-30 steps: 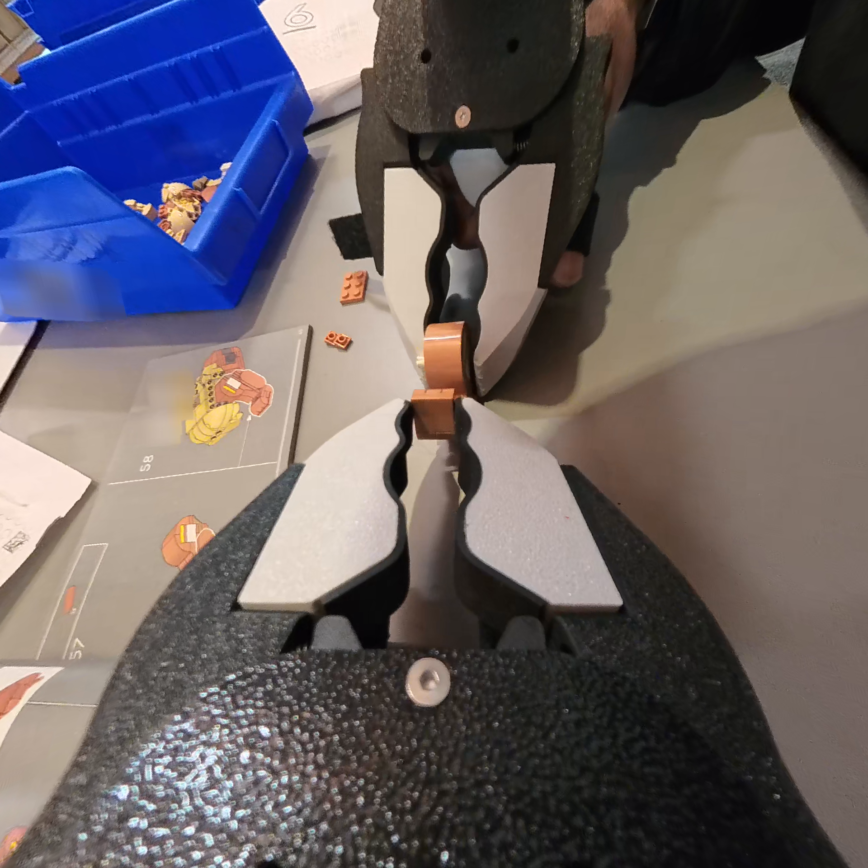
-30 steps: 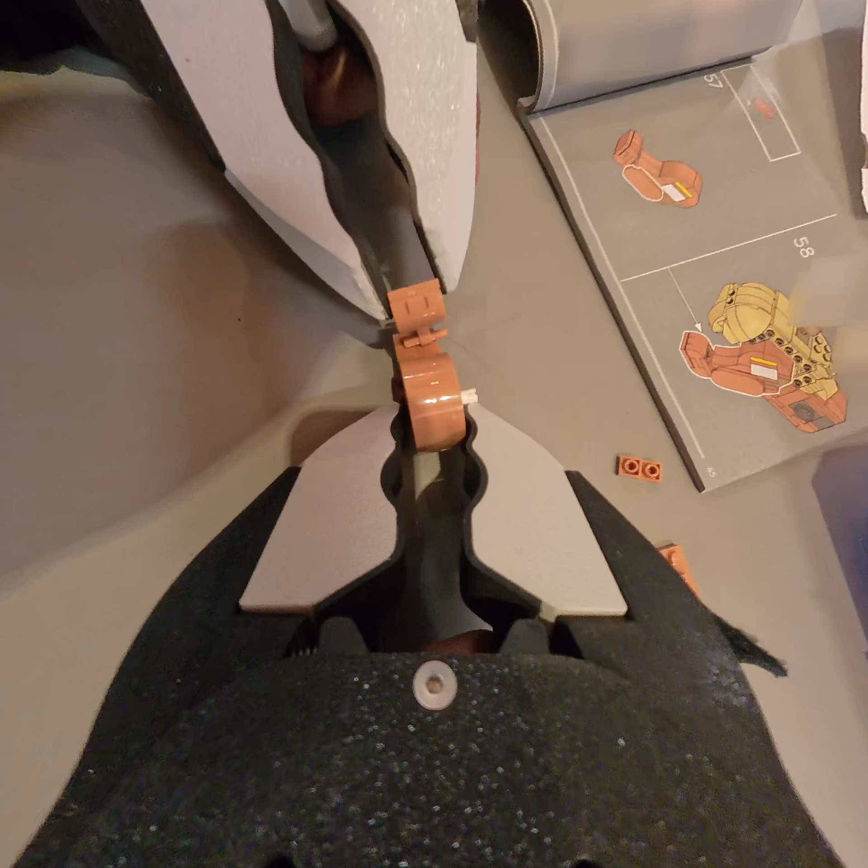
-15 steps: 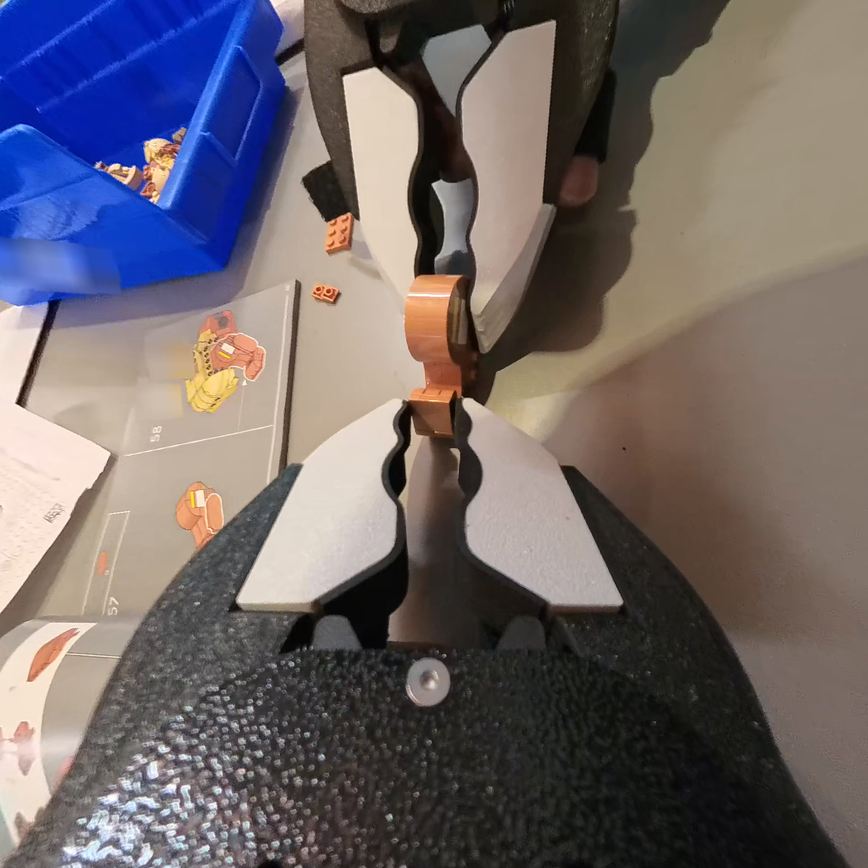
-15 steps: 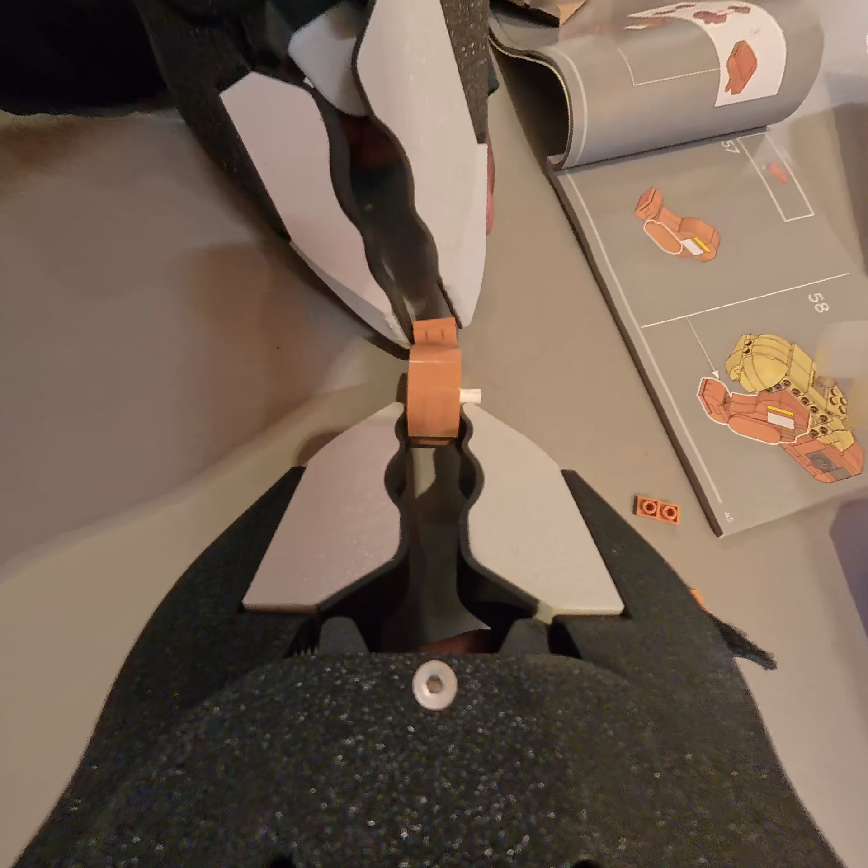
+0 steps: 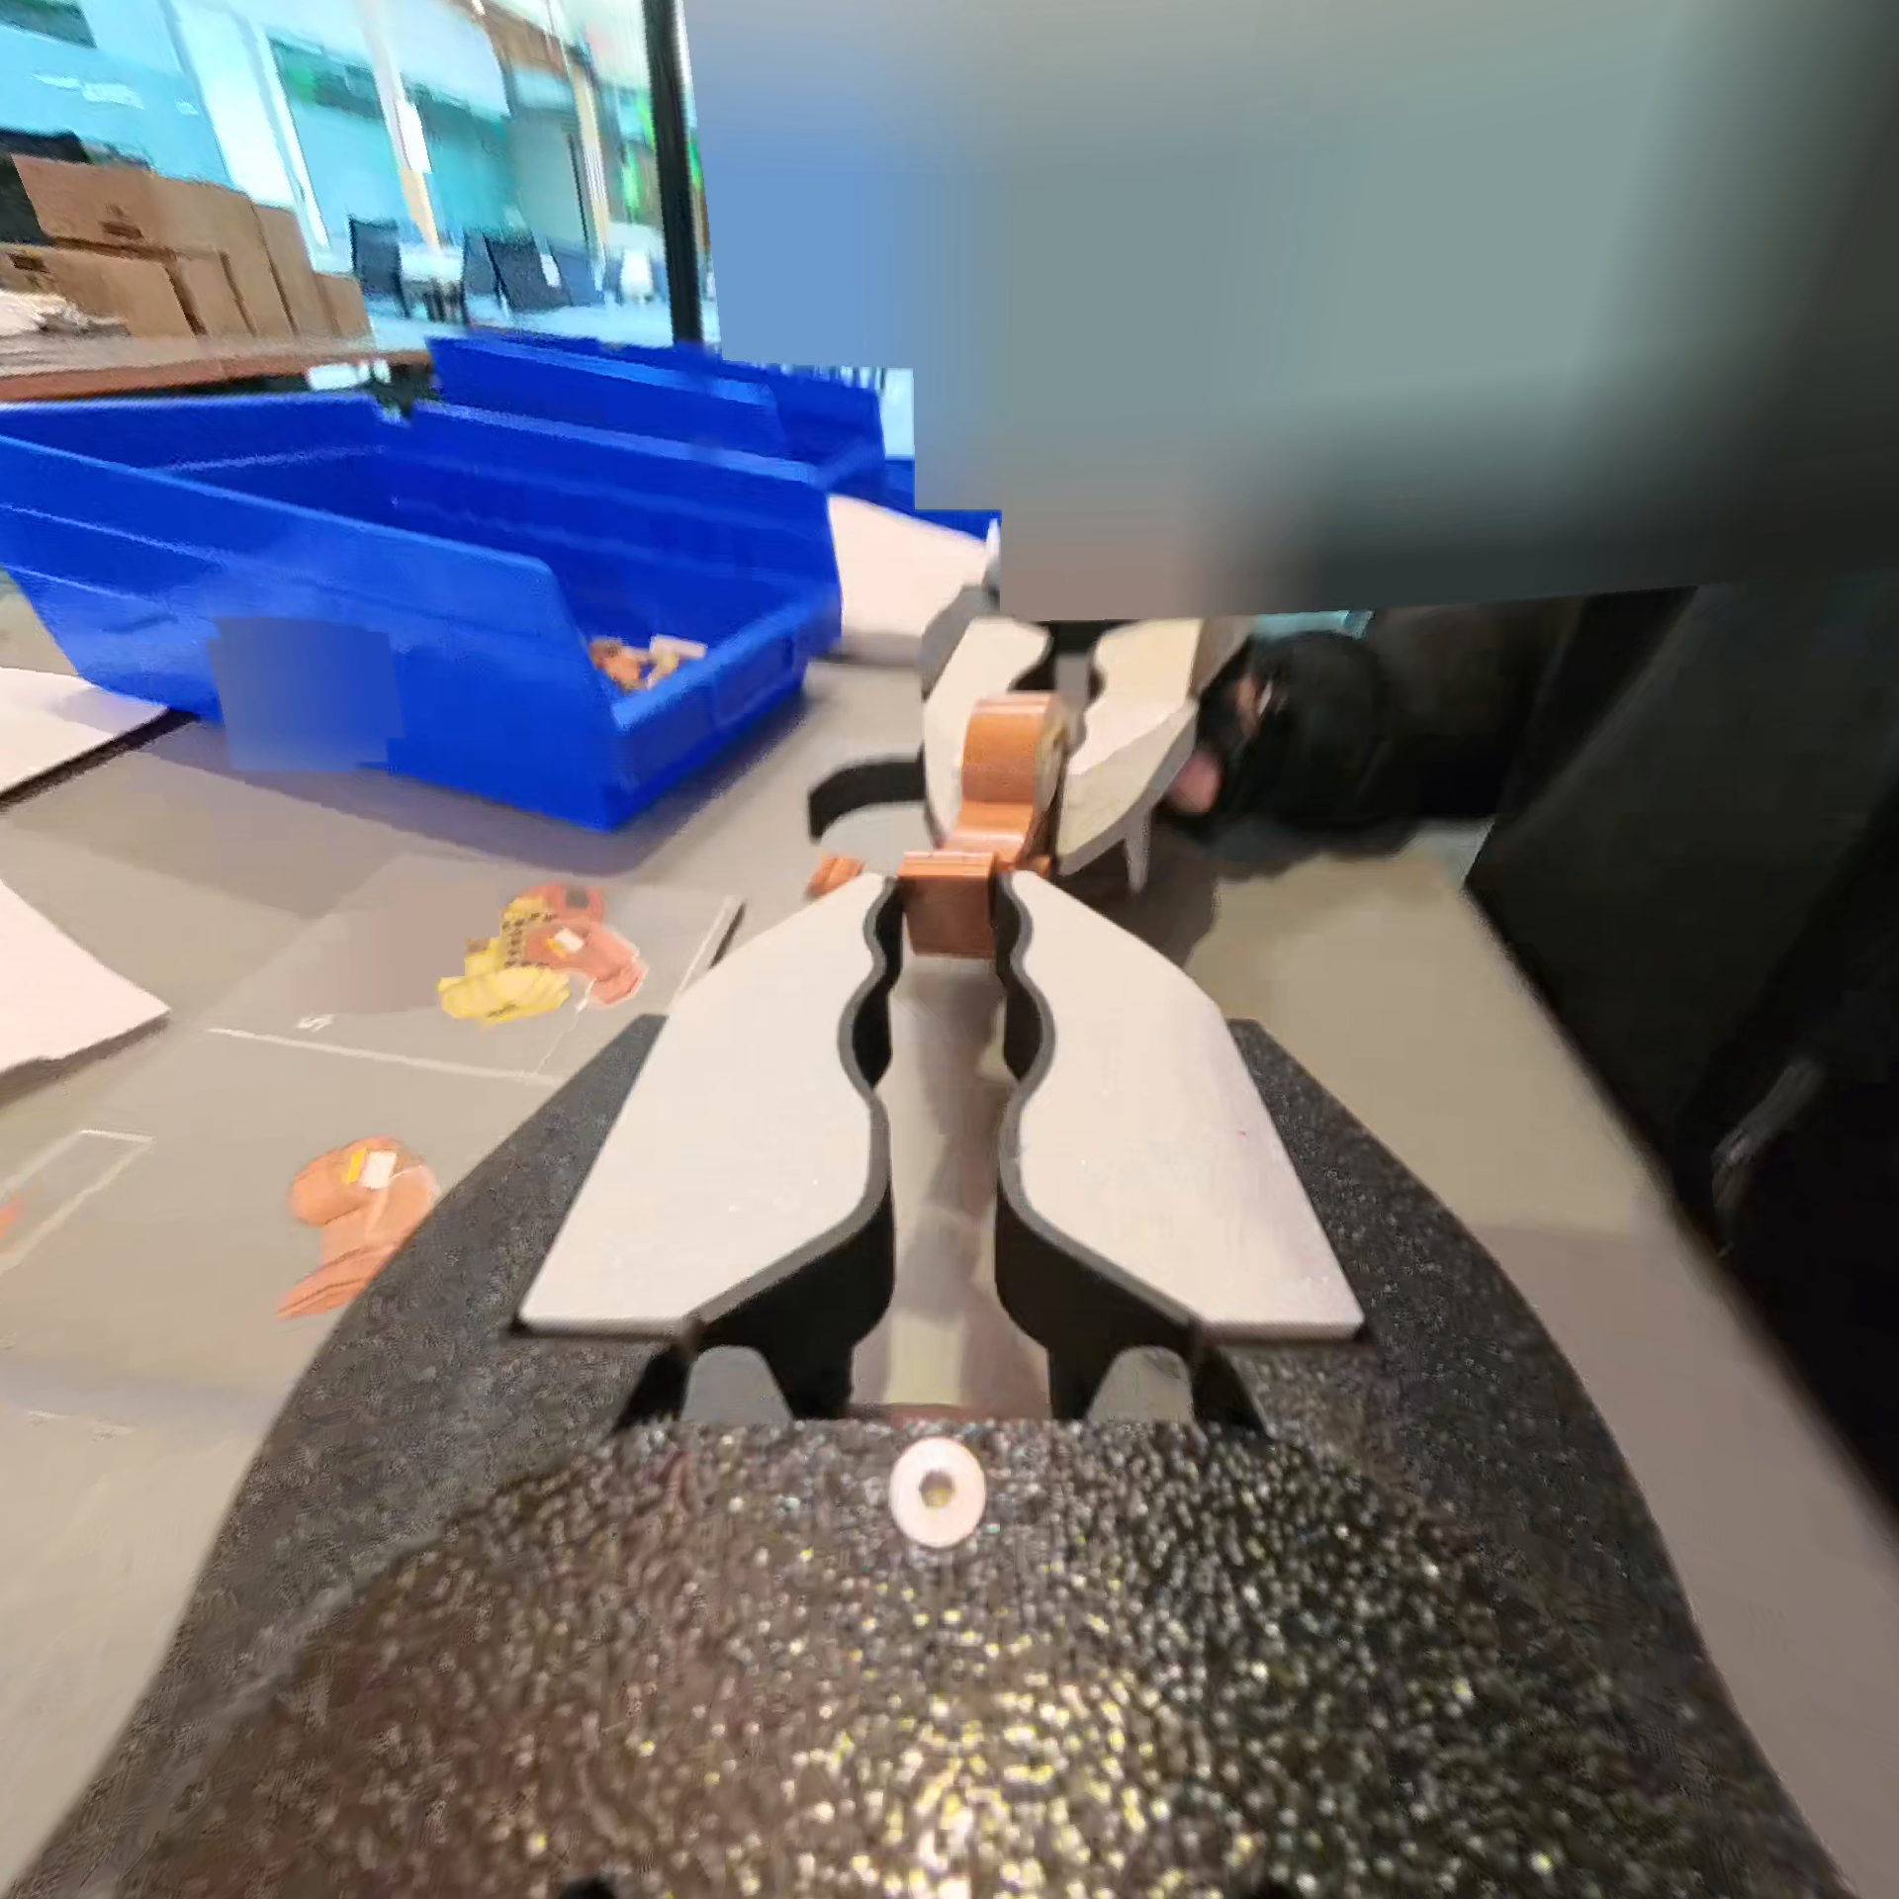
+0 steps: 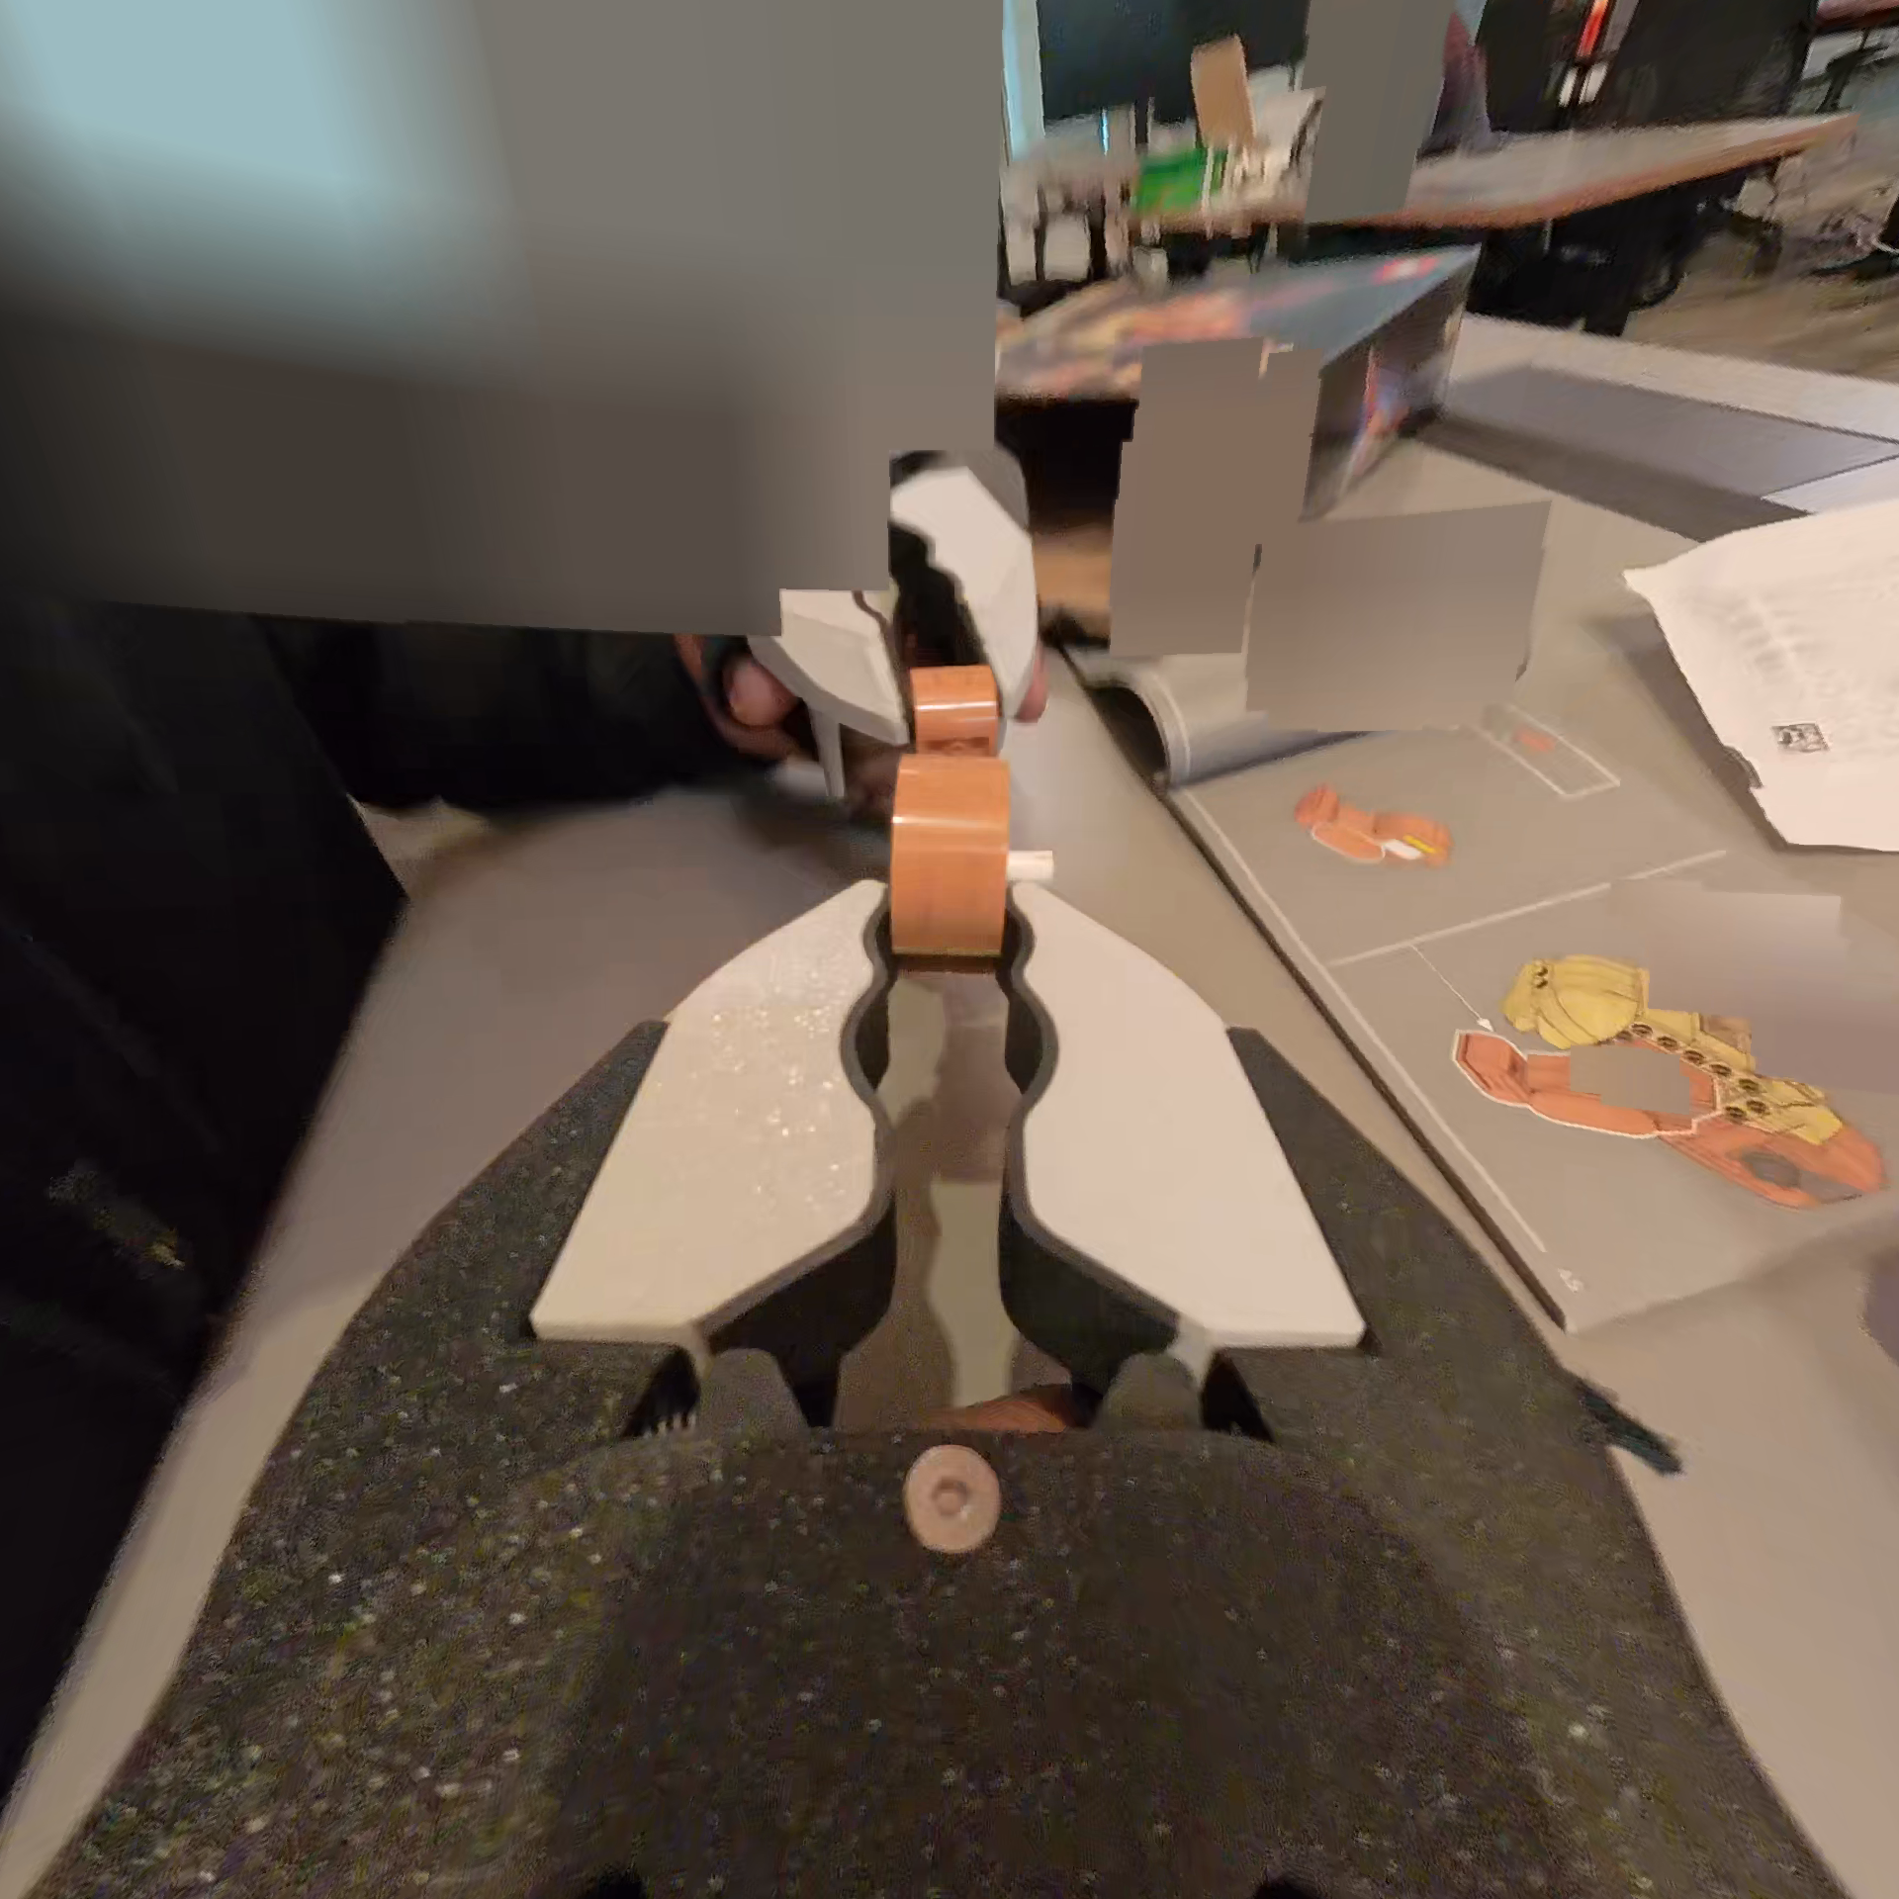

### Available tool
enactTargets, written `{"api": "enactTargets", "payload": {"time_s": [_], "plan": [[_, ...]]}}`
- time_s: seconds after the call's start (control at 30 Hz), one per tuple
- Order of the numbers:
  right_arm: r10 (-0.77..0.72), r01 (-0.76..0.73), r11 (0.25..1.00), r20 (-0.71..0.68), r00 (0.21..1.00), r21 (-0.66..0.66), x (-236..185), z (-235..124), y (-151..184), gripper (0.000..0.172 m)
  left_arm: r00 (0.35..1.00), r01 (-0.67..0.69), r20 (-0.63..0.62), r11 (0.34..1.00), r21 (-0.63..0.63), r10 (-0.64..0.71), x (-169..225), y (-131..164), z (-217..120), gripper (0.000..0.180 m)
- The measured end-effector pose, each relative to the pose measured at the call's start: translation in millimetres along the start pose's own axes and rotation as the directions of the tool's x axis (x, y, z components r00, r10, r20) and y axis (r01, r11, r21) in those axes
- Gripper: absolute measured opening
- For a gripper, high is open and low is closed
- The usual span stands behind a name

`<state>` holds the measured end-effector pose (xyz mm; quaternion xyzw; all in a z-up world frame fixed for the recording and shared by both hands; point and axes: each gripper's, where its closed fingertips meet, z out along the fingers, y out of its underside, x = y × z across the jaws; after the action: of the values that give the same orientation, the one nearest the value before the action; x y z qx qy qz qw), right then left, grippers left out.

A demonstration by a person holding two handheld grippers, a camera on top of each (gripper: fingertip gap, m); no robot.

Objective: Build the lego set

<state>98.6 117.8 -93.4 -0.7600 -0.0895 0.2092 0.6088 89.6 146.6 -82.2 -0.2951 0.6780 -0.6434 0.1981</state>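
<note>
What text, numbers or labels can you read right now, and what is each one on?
I don't quote writing, so here is only where it stands.
Open instruction booklet: small printed numbers beside the drawings and at the page corner, blurred by motion.
White sheet: dense fine print and a small square code, too small to read.
Blue bin: front label masked.
Printed box: too blurred to read.

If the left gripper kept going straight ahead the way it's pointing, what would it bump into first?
Most likely the right gripper: it faces the left gripper head-on, and the brown pieces they hold, the small clip and rounded piece, already meet.
</note>
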Motion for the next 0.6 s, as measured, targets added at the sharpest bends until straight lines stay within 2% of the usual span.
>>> {"api": "enactTargets", "payload": {"time_s": [0.13, 0.2, 0.3, 0.4, 0.6], "plan": [[0.098, -0.107, 0.986, 0.071, 0.993, 0.131, 2, -8, -17, 0.017, 0.975, 0.217, -0.087, 0.949, 0.231, -0.202, 6, -27, -2, 0.016], [0.116, -0.136, 0.976, 0.121, 0.986, 0.172, -4, -9, -23, 0.017, 0.963, 0.270, -0.098, 0.920, 0.286, -0.252, 4, -33, -4, 0.016], [0.147, -0.181, 0.963, 0.173, 0.974, 0.201, -8, -8, -27, 0.017, 0.954, 0.301, -0.114, 0.900, 0.316, -0.279, 6, -36, -4, 0.016], [0.172, -0.217, 0.950, 0.203, 0.964, 0.225, -10, -8, -31, 0.017, 0.958, 0.288, -0.092, 0.906, 0.309, -0.273, 7, -35, -1, 0.016], [0.167, -0.211, 0.954, 0.205, 0.964, 0.215, -12, -6, -30, 0.017, 0.956, 0.293, -0.089, 0.907, 0.304, -0.279, 9, -33, 1, 0.016]]}}
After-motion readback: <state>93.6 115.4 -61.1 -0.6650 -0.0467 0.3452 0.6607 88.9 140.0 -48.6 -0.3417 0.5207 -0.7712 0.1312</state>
